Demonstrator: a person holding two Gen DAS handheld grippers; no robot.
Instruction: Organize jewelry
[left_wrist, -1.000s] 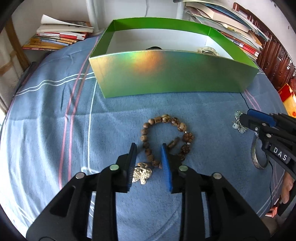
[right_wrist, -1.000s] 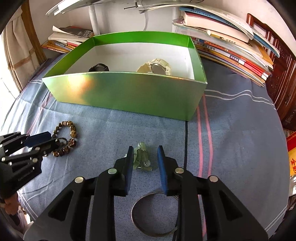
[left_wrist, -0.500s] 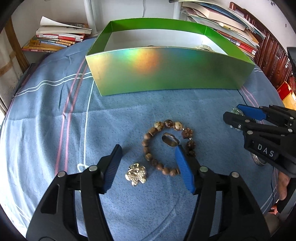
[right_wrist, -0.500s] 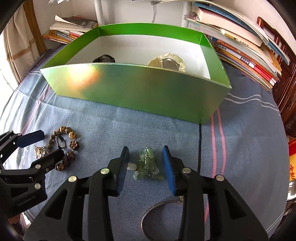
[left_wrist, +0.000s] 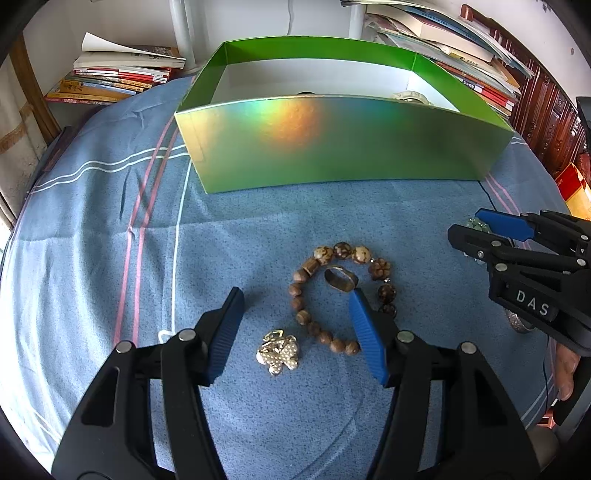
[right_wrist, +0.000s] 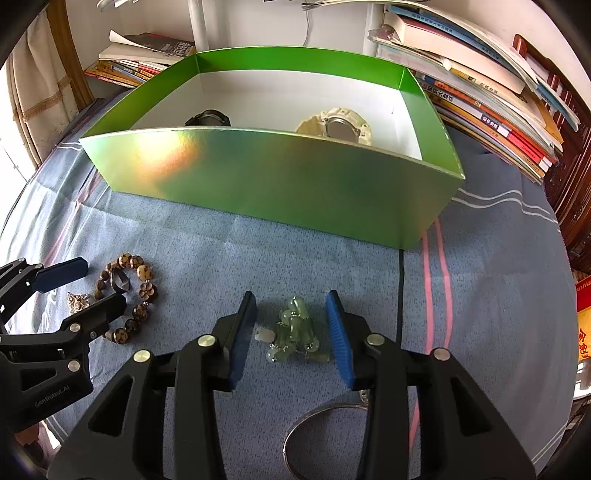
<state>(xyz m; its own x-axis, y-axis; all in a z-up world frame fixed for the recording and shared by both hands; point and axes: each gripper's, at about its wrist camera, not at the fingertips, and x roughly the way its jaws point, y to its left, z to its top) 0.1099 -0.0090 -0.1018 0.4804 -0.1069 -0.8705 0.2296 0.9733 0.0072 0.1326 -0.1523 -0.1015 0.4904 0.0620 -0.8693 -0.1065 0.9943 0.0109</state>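
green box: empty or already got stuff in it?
Not empty. The box holds a black watch and a cream watch, seen over its front wall.

"DAS" on the right claw (left_wrist: 480, 230); seemingly "GenRobot.AI" on the left claw (right_wrist: 94, 284).

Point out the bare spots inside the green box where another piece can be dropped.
Inside the green box, white floor lies bare between the black watch and the cream watch, along the far wall, and in the right corner past the cream watch. The near strip is hidden behind the front wall. The crowding is around the two watches themselves.
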